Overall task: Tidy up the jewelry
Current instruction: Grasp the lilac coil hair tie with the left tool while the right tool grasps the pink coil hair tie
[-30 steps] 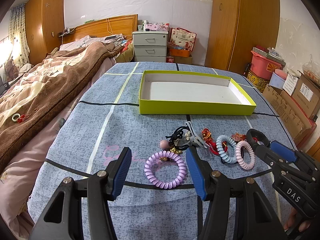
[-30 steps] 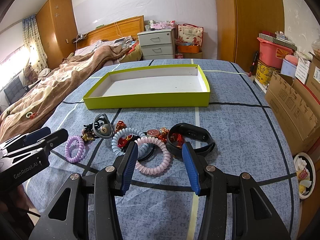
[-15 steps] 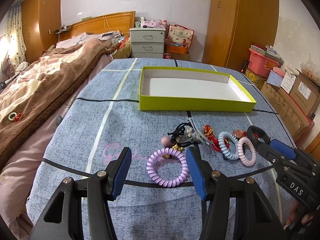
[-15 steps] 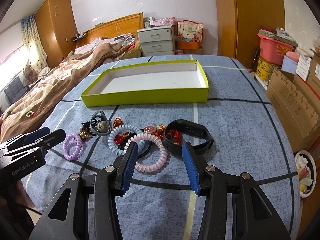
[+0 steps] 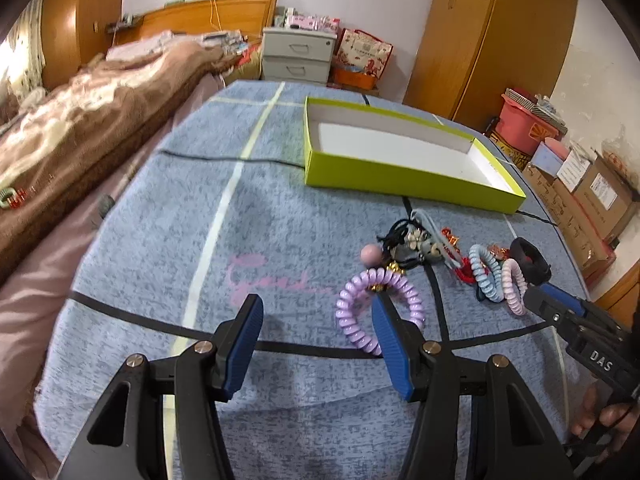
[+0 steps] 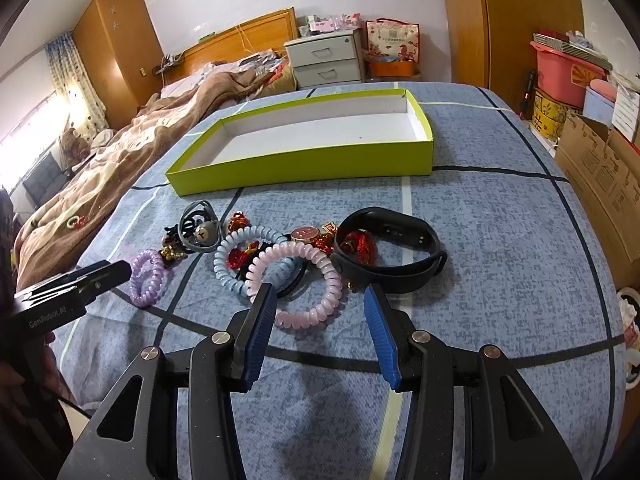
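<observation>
A pile of jewelry lies on the blue cloth: a purple spiral band (image 5: pixel 362 294) (image 6: pixel 147 276), a light blue spiral band (image 6: pixel 232 256), a pink spiral band (image 6: pixel 316 276), a black wristband (image 6: pixel 390 248), red charms and a black cord piece (image 6: pixel 198 228). An empty lime-green box (image 6: pixel 304 160) (image 5: pixel 400 178) sits behind them. My left gripper (image 5: pixel 316 316) is open, its right finger overlapping the purple band. My right gripper (image 6: pixel 320 300) is open just in front of the pink band.
A bed with a brown blanket (image 5: pixel 80 120) runs along the left. A grey nightstand (image 6: pixel 324 60) and wardrobes stand at the back. Cardboard boxes (image 6: pixel 600 176) and a red bin (image 5: pixel 524 120) are to the right of the table.
The left gripper has swung left, so the purple band now sits by its right finger instead of between the fingers. The right gripper has moved closer to the pink band.
</observation>
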Action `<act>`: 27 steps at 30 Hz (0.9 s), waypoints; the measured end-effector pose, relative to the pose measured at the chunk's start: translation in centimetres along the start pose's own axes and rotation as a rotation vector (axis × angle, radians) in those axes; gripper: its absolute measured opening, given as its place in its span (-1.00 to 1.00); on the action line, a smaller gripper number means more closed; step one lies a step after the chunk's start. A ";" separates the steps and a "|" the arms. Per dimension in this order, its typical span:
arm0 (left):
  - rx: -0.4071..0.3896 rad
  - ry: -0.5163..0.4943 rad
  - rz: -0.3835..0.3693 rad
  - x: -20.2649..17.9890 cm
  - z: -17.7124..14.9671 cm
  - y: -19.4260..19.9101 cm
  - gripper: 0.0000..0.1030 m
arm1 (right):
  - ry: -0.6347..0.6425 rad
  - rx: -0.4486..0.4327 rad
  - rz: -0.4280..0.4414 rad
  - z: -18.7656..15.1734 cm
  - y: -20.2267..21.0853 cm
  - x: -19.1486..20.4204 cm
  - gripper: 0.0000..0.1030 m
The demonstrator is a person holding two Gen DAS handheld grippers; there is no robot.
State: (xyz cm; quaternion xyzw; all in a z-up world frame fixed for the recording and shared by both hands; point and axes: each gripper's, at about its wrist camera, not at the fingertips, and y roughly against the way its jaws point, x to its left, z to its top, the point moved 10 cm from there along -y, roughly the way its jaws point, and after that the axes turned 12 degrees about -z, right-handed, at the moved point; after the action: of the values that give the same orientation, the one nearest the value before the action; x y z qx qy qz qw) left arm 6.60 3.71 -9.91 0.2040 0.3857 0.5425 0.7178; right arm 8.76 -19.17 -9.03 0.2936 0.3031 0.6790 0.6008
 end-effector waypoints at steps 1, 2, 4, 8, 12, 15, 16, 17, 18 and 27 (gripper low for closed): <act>0.003 0.002 0.001 0.2 -0.1 -0.1 0.14 | 0.002 0.003 0.000 0.0 -0.1 0.1 -0.12; 0.006 0.006 0.001 0.3 -0.2 -0.2 0.14 | 0.006 0.009 0.000 0.0 -0.4 0.1 -0.23; 0.007 0.010 -0.017 0.2 -0.3 -0.4 0.14 | 0.011 0.021 -0.003 -0.1 -0.7 0.1 -0.38; 0.020 -0.012 -0.004 0.4 -0.4 -0.7 0.14 | 0.023 0.021 -0.012 -0.1 -0.9 0.1 -0.38; 0.025 -0.033 0.010 0.5 -0.2 -0.9 0.14 | 0.058 0.023 -0.036 -0.1 -1.1 0.3 -0.38; 0.032 -0.072 0.036 0.4 -0.2 -1.2 0.13 | 0.082 0.020 -0.054 -0.1 -1.1 0.4 -0.39; 0.033 -0.083 0.044 0.4 -0.1 -1.3 0.11 | 0.091 0.019 -0.060 -0.1 -1.1 0.5 -0.39; 0.034 -0.097 0.060 0.4 -0.2 -1.3 0.06 | 0.100 0.016 -0.064 -0.1 -1.2 0.5 -0.41; 0.036 -0.107 0.072 0.5 -0.2 -1.3 0.04 | 0.104 0.015 -0.068 -0.1 -1.2 0.5 -0.48; 0.037 -0.140 0.084 0.4 -0.1 -1.3 -0.52 | 0.099 0.010 -0.101 0.0 -1.2 -0.2 -0.78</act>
State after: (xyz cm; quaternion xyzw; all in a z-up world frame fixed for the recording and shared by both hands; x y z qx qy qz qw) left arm 7.40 3.63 -10.99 0.2707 0.3359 0.5492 0.7158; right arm 9.59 -19.24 -9.98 0.2467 0.3503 0.6599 0.6172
